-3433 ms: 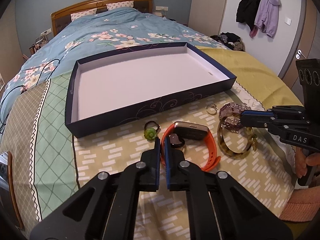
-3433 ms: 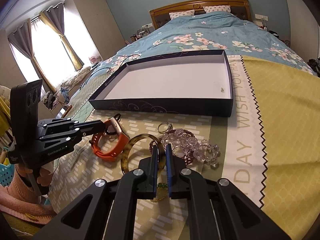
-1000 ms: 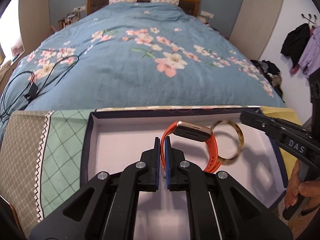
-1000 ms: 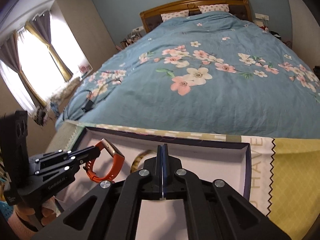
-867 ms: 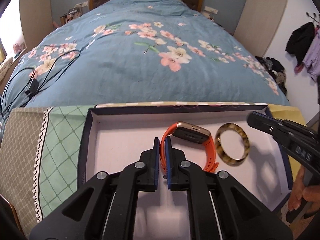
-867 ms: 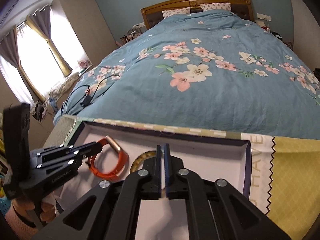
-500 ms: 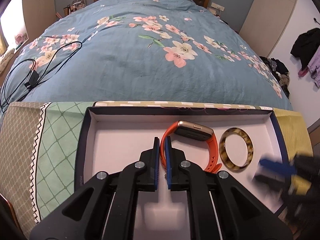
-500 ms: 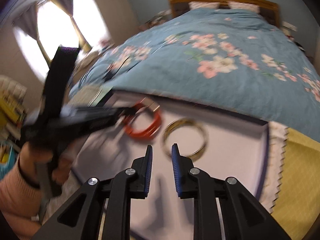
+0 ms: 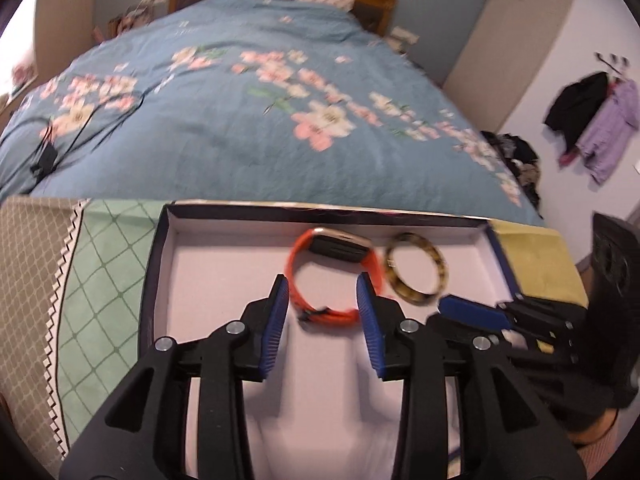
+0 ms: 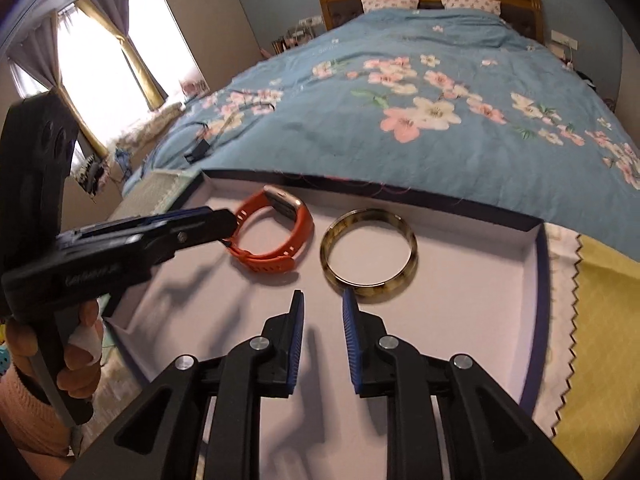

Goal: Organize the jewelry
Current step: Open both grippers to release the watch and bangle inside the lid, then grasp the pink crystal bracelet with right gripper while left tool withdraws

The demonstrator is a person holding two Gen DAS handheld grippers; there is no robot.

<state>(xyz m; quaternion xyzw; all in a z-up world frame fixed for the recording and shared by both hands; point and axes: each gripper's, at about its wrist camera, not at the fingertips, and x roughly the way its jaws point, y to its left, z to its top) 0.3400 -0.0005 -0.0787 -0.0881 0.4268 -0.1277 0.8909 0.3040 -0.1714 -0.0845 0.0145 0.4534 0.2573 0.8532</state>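
Jewelry is being gathered into a shallow box (image 10: 536, 280) with dark walls and a pale, smooth floor, which rests on a patterned cloth (image 10: 600, 320) at the foot of a bed (image 10: 440, 80). Two pieces are laid flat on the box floor, toward twelve o'clock from both tongs, side by side and just apart, probably so that each can be seen and neither scratches the other.

An orange watch (image 10: 276, 236) is set at eleven o'clock in the right wrist view. Its strap looks like soft, matte rubber, closed into a loop and perforated near the buckle, and its face is a rounded rectangle in pale gold metal. At one o'clock lies a bangle (image 10: 370, 254), a rigid, glossy ring mottled brown and amber like tortoiseshell.

The left gripper (image 9: 322, 304) has just been opening; its jaws stand partly apart on either side of the near end of the strap, and the pads are not seen pressing on it, so the watch appears released. The right gripper (image 10: 322, 312) has also just been opening, by a narrower gap, and nothing is held between its ribbed blue pads (image 10: 352, 344); it hovers just short of the bangle.

Both placements are judged complete.
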